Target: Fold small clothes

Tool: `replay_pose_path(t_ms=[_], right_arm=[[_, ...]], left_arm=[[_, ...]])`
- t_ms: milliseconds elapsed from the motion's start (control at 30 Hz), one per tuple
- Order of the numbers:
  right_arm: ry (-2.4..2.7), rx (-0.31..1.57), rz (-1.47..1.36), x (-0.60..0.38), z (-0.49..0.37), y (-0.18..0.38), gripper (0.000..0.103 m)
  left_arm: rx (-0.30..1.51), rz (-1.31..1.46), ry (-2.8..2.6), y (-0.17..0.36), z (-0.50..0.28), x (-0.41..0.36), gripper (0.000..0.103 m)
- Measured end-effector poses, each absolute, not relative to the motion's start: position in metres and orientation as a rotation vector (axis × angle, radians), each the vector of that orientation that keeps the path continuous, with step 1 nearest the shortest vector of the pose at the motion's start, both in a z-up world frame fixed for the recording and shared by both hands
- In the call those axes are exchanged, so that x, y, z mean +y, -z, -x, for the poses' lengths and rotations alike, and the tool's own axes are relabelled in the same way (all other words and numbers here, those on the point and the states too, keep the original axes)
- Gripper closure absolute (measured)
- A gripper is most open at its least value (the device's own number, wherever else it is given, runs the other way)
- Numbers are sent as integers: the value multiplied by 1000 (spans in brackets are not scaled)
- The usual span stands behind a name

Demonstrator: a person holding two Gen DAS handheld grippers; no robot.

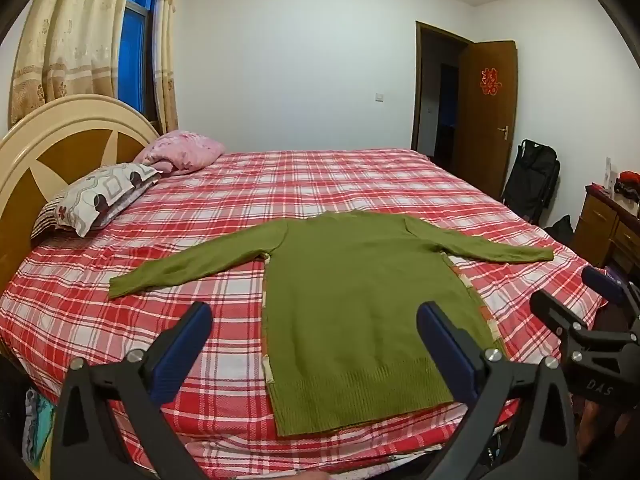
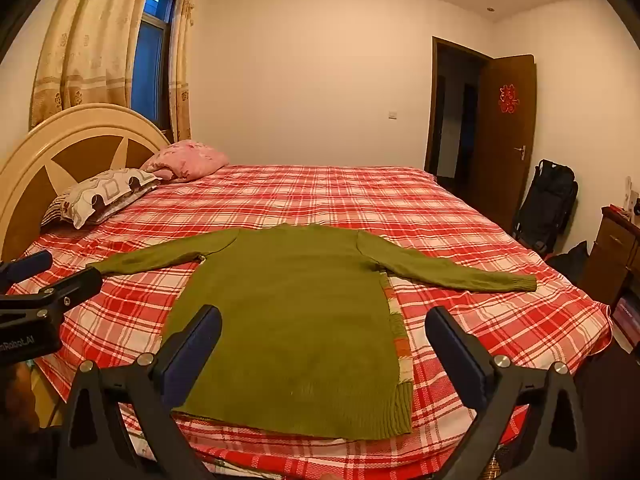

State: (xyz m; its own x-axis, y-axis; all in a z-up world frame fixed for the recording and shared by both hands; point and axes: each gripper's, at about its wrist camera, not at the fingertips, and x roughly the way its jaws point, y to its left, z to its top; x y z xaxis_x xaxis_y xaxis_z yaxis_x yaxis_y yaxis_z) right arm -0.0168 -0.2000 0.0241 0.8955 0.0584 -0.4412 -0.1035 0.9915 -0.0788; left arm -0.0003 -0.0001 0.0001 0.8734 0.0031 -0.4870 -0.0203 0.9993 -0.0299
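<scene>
While the sweater point(image 1: 360, 304) lies flat, sleeves spread, at the bed's point(image 1: 360, 184) near edge, nothing is folded; my left tongs point(image 1: 312, 344) and right tongs point(image 2: 324, 348) hover spread, empty.

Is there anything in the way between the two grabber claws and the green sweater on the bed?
Nothing visible blocks them. The green knitted sweater lies flat on the red checked bedsheet, sleeves spread. The left gripper and right gripper are both open and empty, just short of its hem. The patterned pillow and pink pillow lie far off by the headboard.
</scene>
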Motion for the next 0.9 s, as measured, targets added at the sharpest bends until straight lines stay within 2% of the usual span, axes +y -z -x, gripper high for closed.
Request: replay_pose_path(t_ms=[900], right_arm=[[-94, 486, 77, -201, 12, -18, 1]], left_arm=[[576, 35, -49, 10, -6, 4, 0]])
